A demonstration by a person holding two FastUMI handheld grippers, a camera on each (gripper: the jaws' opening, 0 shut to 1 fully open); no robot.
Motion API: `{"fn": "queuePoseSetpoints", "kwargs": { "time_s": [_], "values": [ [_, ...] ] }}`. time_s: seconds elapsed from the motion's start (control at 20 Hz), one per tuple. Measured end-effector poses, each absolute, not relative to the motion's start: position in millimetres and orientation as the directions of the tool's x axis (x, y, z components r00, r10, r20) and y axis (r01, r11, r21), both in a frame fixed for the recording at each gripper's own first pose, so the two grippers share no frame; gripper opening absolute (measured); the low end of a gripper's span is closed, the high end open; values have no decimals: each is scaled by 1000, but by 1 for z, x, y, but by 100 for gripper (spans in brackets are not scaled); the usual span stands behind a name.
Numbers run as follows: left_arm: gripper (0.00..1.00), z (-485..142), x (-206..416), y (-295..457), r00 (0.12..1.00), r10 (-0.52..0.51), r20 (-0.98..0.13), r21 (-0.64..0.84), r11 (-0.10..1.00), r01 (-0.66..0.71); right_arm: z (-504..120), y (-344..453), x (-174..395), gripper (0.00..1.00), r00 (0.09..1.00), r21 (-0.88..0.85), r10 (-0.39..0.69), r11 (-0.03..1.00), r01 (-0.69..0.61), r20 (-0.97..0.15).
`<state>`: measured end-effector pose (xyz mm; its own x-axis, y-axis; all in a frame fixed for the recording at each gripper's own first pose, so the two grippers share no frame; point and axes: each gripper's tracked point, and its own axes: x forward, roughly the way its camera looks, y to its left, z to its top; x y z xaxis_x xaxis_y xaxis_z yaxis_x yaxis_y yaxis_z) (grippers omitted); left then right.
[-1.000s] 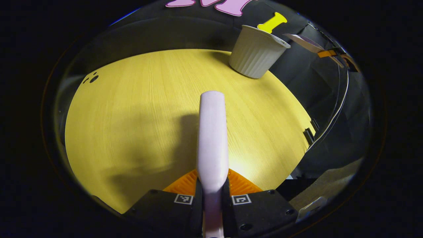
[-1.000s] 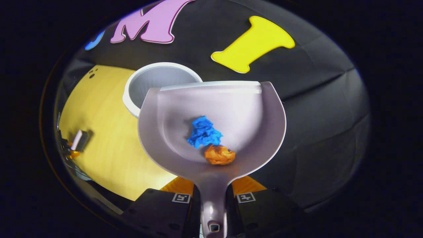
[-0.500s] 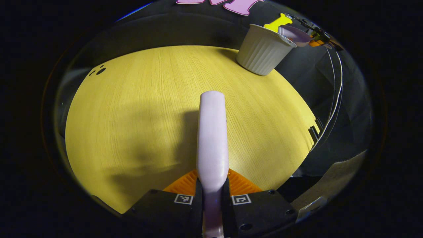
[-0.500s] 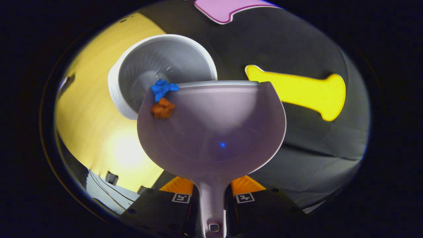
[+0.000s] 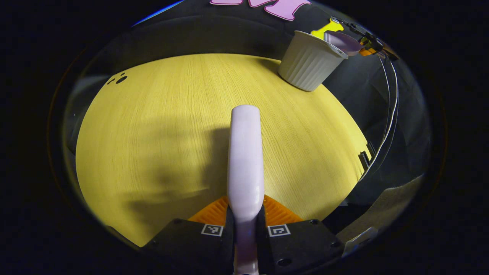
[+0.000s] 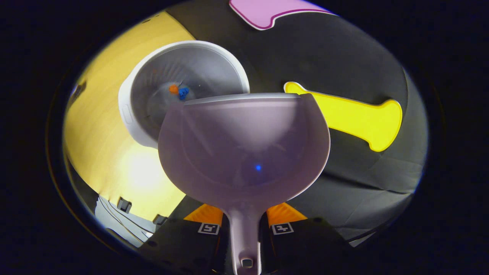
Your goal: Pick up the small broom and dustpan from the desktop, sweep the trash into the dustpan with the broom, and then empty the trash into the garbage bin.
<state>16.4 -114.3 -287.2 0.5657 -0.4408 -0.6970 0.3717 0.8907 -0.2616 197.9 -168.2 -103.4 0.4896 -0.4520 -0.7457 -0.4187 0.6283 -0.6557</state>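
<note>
Pale lilac dustpan [image 6: 244, 152] is tipped over the white ribbed bin [image 6: 183, 91]; blue scrap [image 6: 184, 93] and orange scrap [image 6: 174, 89] are seen inside.

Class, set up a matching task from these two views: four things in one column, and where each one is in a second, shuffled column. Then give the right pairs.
Things:
1. broom
2. dustpan
3. blue and orange scraps
4. bin

Places:
A. at the bottom of the bin
B. standing at the far corner of the yellow table
C. handle clamped in the right tool, tipped over the bin
D. clamped in the left tool, above the table

Pairs: 1-D, 2-C, 3-A, 4-B
</note>
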Motion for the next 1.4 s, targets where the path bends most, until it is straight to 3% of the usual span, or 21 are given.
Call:
{"fn": "queuePoseSetpoints", "kwargs": {
  "time_s": [0.25, 0.5, 0.75, 0.9, 1.15, 1.3, 1.35, 1.4],
  "values": [
    [28, -285, 21, -118, 572, -428, -700, -262, 899, 352, -99, -168, 188, 34, 556, -534, -327, 804, -262, -764],
    [28, -280, 23, -121, 588, -413, -695, -246, 905, 346, -98, -120, 155, 35, 636, -218, -79, 965, -143, -768],
    [28, -281, 25, -121, 596, -374, -710, -214, 922, 323, -81, -69, 111, 34, 723, -88, 85, 976, -198, -685],
    [28, -280, 27, -115, 605, -351, -715, -198, 931, 306, -81, -27, 76, 34, 726, 20, 202, 968, -251, -657],
    [28, -277, 27, -112, 622, -311, -718, -160, 944, 287, -110, 31, 25, 31, 686, 87, 304, 939, -331, -661],
    [28, -275, 27, -110, 634, -287, -718, -133, 951, 279, -153, 61, -9, 36, 620, 120, 338, 923, -367, -708],
    [28, -273, 27, -109, 637, -281, -718, -130, 953, 274, -170, 74, -19, 32, 589, 142, 357, 914, -380, -725],
    [28, -274, 27, -109, 637, -276, -719, -127, 955, 270, -186, 82, -29, 34, 561, 156, 368, 908, -388, -741]
  ]
}}
